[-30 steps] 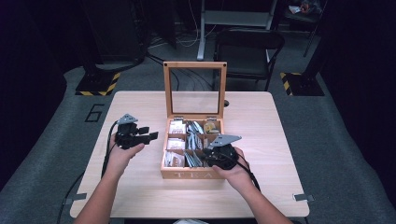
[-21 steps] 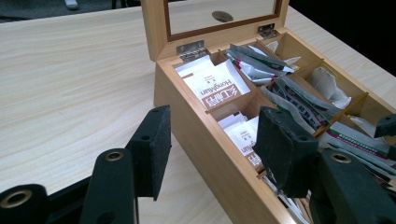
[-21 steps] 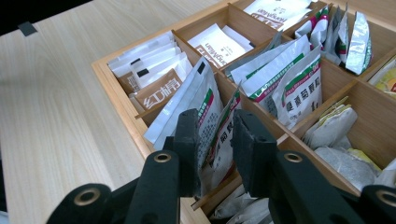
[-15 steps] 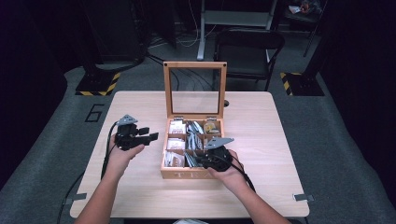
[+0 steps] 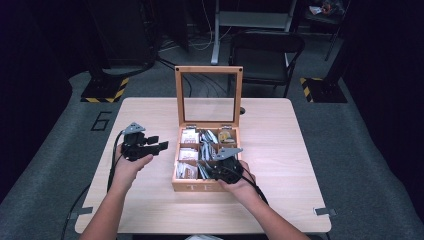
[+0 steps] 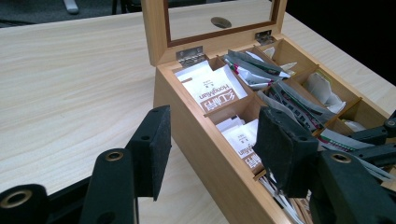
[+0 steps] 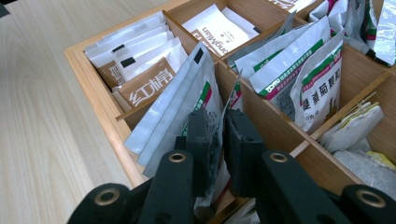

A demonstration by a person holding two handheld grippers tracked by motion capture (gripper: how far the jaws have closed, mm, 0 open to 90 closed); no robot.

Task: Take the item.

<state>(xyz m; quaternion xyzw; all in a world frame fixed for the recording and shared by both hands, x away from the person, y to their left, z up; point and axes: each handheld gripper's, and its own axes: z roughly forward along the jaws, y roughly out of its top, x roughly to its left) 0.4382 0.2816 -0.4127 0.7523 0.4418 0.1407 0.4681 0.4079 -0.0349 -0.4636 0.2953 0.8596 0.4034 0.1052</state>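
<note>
Right gripper view: the right gripper (image 7: 215, 140) has been dropped into the near middle compartment of the tea box (image 7: 93, 84), and its jaws have just been closing. A thin white sachet with green and red print (image 7: 205, 100) is caught between the two pads (image 7: 198, 135), pretty much clamped edge-on, with only a sliver of gap seen between them. Just left of the pads, more flat sachets (image 7: 163, 112) are leaned against the same divider. Further left, brown and white packets (image 7: 140, 70) are stacked in the corner compartment. To the right of the pads, taller green-striped packets (image 7: 299, 70) are stood upright in the next slot, and pale tea bags (image 7: 355, 130) are piled past those.

In the high view the right gripper (image 5: 212, 170) is seen at the front of the box, held from below by the right hand (image 5: 240, 180).

The left gripper (image 5: 155, 147) is kept off to the box's left side, over bare table (image 5: 300, 165), jaws apart and nothing held. From the left gripper view its pads (image 6: 152, 149) are parted wide, one beside the box's outer wall (image 6: 201, 135), the other over the box's left compartments. The glass lid (image 5: 208, 95) is stood open at the back.
</note>
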